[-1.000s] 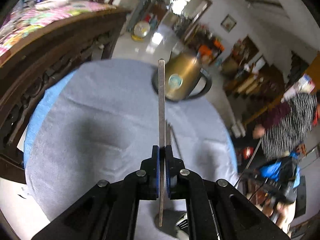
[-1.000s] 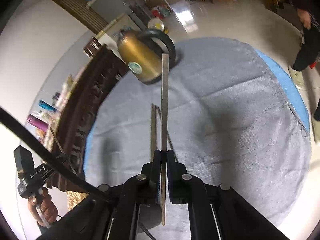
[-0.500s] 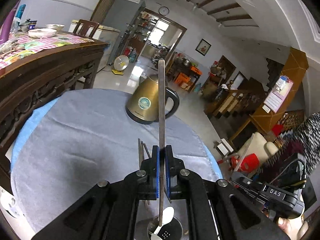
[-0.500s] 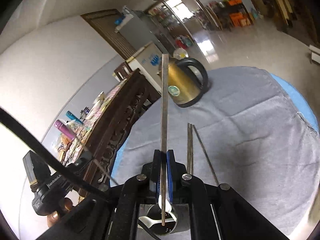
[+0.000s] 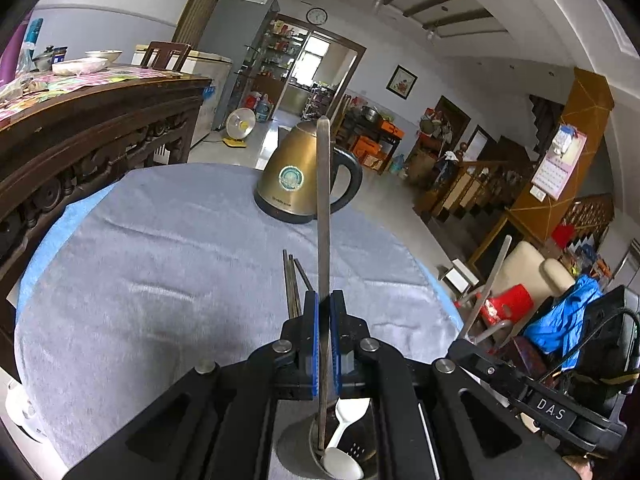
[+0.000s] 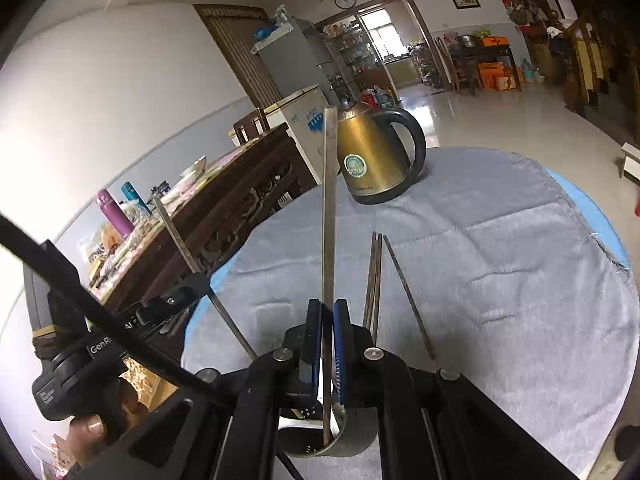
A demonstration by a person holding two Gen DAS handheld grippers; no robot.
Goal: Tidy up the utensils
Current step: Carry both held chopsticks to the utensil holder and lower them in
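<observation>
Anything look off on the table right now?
Nothing spilled or damaged. The loose chopsticks on the grey cloth aren't tidy: two lie together, one splays off at an angle. The kettle stands upright. Each gripper holds one chopstick over the holder.

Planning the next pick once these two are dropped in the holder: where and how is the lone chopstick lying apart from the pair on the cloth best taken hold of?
Grip the lone chopstick near mid-length, coming from above with the fingers closing across its width. It lies flat on the grey cloth, thin and straight, angled away from the pair of chopsticks, so there is probably room for a finger on either side there.
</observation>
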